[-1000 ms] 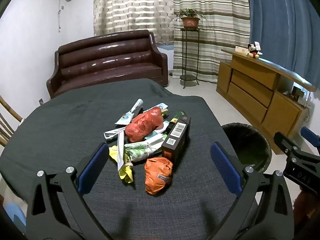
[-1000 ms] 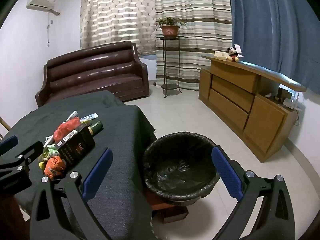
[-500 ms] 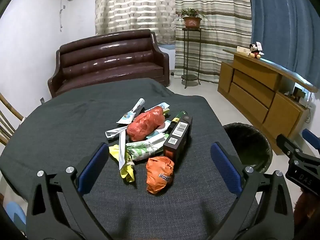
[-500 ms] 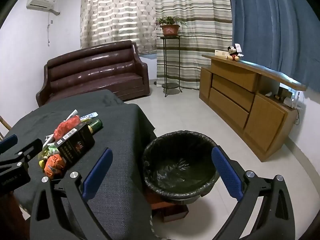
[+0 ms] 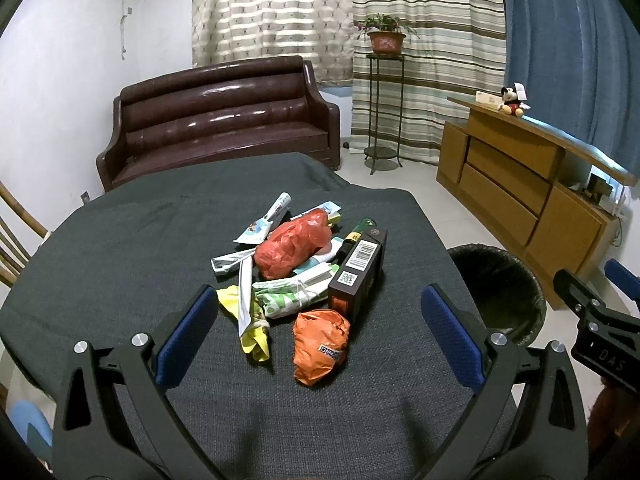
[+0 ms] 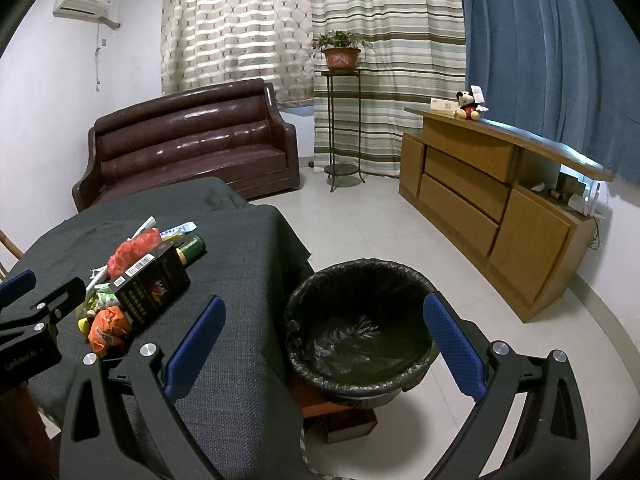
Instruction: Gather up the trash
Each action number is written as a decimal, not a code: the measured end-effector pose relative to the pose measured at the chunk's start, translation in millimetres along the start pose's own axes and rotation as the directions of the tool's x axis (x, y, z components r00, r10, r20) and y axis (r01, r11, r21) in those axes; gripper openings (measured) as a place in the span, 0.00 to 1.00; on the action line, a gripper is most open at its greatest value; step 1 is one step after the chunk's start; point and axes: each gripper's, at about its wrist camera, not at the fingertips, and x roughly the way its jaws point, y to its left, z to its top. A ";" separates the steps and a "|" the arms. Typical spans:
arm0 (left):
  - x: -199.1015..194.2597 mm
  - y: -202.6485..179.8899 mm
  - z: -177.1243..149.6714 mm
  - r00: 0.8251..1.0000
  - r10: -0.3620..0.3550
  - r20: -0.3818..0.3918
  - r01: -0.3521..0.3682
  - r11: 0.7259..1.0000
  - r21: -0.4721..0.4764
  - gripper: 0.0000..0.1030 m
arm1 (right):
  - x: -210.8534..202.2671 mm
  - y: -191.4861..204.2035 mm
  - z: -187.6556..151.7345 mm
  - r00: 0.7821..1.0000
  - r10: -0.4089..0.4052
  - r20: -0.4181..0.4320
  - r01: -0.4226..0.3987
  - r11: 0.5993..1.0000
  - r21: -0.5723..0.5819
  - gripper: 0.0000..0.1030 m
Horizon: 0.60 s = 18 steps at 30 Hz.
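A heap of trash lies mid-table on the dark cloth: an orange crumpled bag nearest me, a black carton with a barcode, a red plastic bag, a green bottle, a yellow wrapper and paper wrappers. My left gripper is open, above the table, the orange bag between its fingers' line. My right gripper is open and empty, over the table's right edge by the black-lined trash bin. The bin also shows in the left wrist view.
A brown leather sofa stands behind the table. A wooden sideboard with a Mickey toy lines the right wall. A plant stand is by the curtains. A wooden chair is at the left edge.
My left gripper has drifted slightly back and left, so the heap sits a little further right in its view. My right gripper has barely moved. Both stay open.
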 end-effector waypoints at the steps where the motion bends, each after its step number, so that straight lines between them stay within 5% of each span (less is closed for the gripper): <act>1: -0.6 0.8 -0.3 1.000 0.000 0.000 0.000 1.000 0.000 0.96 | 0.0 0.4 -0.2 1.000 -0.001 0.000 0.001 1.000 0.000 0.94; 18: 7.2 2.6 -2.0 1.000 0.000 -0.005 0.000 1.000 -0.002 0.96 | 0.9 0.8 -1.2 1.000 -0.002 -0.002 0.002 1.000 -0.002 0.94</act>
